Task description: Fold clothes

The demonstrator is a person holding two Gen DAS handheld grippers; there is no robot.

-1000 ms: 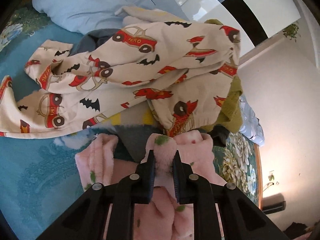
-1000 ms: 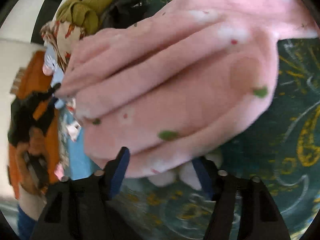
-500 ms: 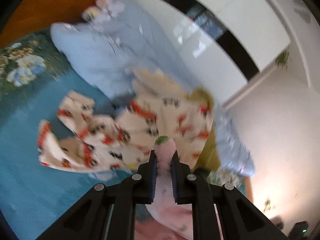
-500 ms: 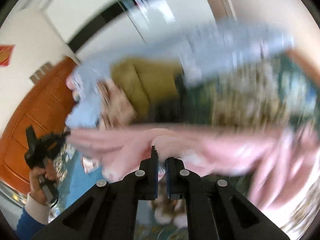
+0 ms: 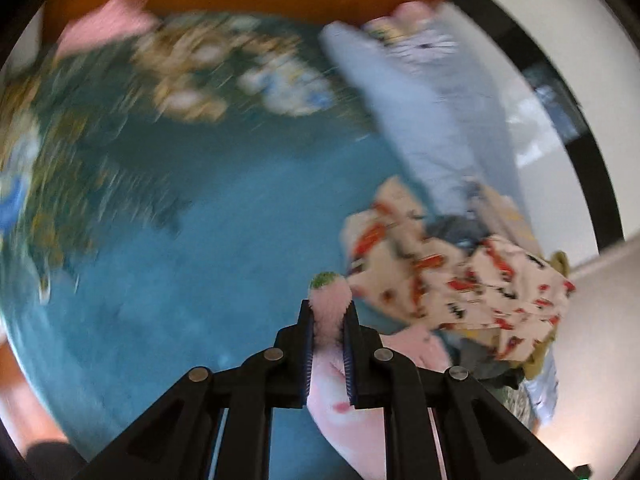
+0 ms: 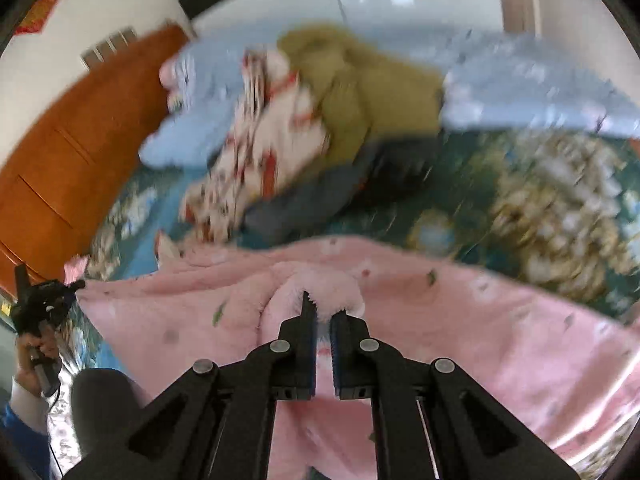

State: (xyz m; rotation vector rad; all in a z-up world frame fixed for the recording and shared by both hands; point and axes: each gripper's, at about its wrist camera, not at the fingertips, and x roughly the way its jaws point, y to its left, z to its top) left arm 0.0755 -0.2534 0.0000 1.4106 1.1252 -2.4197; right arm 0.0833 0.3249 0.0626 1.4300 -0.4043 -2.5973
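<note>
Both tongs (image 5: 328, 312) (image 6: 323, 312) clamped on garment edge (image 6: 480, 320)

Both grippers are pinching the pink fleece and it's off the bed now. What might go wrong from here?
1. The left gripper holds only a small tuft of the pink fleece at its edge, so a tug may pull it free.
2. The fleece bunches around the right gripper, so extra layers may be caught and the fold come out crooked.
3. The pile of clothes lies close behind on the bed; the hanging fleece may drag over it.
</note>
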